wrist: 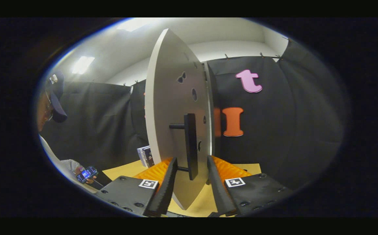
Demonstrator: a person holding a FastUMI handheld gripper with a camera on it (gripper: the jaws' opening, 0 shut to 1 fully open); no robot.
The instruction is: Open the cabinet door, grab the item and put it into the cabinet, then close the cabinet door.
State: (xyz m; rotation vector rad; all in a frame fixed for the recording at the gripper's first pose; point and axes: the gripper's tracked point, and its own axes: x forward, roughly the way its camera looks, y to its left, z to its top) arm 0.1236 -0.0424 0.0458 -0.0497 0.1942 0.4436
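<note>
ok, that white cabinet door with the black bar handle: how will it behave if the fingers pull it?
The white cabinet door looks like a rigid flat panel, so it should probably swing as one piece without flexing. Its black bar handle stands off on posts between the open fingers, likely a firm hold. The smooth bar may slip.

The fisheye camera is riding on the gripper (192,182), looking forward along its two spread fingers, low over the yellow tabletop (202,204). It is sitting very close to the white cabinet door (172,107), facing the door's black bar handle (191,145).
</note>
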